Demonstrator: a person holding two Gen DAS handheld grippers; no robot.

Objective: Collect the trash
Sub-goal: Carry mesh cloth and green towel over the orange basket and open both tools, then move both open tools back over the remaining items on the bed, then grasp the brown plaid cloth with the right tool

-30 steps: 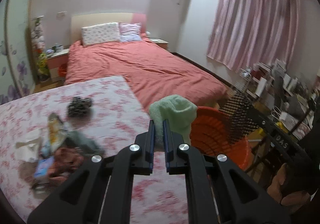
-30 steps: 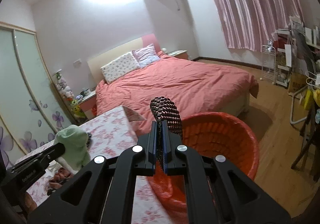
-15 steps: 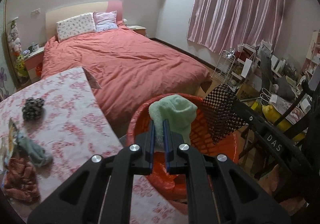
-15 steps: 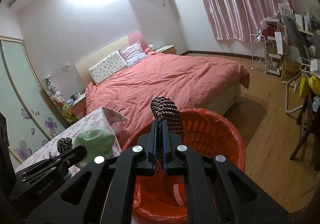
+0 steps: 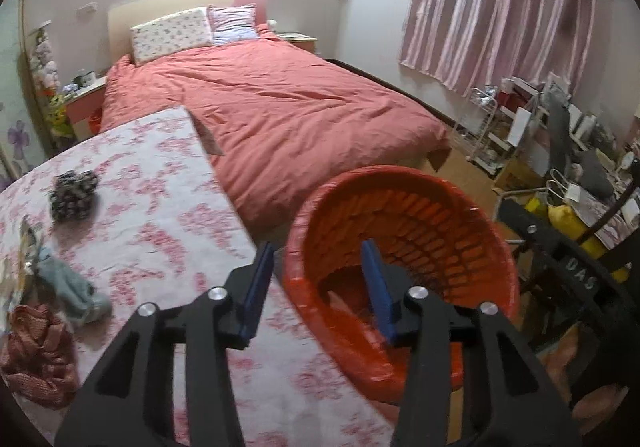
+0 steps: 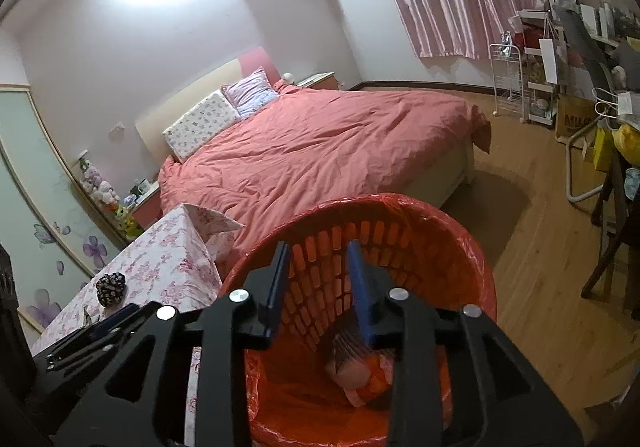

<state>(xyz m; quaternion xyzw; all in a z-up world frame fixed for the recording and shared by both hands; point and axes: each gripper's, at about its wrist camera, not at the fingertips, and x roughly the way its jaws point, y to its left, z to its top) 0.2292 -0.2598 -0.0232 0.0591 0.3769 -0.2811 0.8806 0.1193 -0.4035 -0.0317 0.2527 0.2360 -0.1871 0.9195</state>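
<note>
An orange trash basket with a red liner stands off the right edge of the floral table; it also shows in the right wrist view. My left gripper is open and empty at the basket's near rim. My right gripper is open and empty above the basket mouth. Dropped items lie at the basket's bottom. On the table lie a black-and-white scrunched ball, a grey-blue cloth and a reddish crumpled piece.
A bed with a pink cover lies behind the table and basket. Cluttered shelves and a rack stand along the right wall under pink curtains. Wooden floor lies to the basket's right.
Both grippers opened. The green cloth left my left gripper and the black mesh item left my right gripper; both are out of the jaws now, over the basket.
</note>
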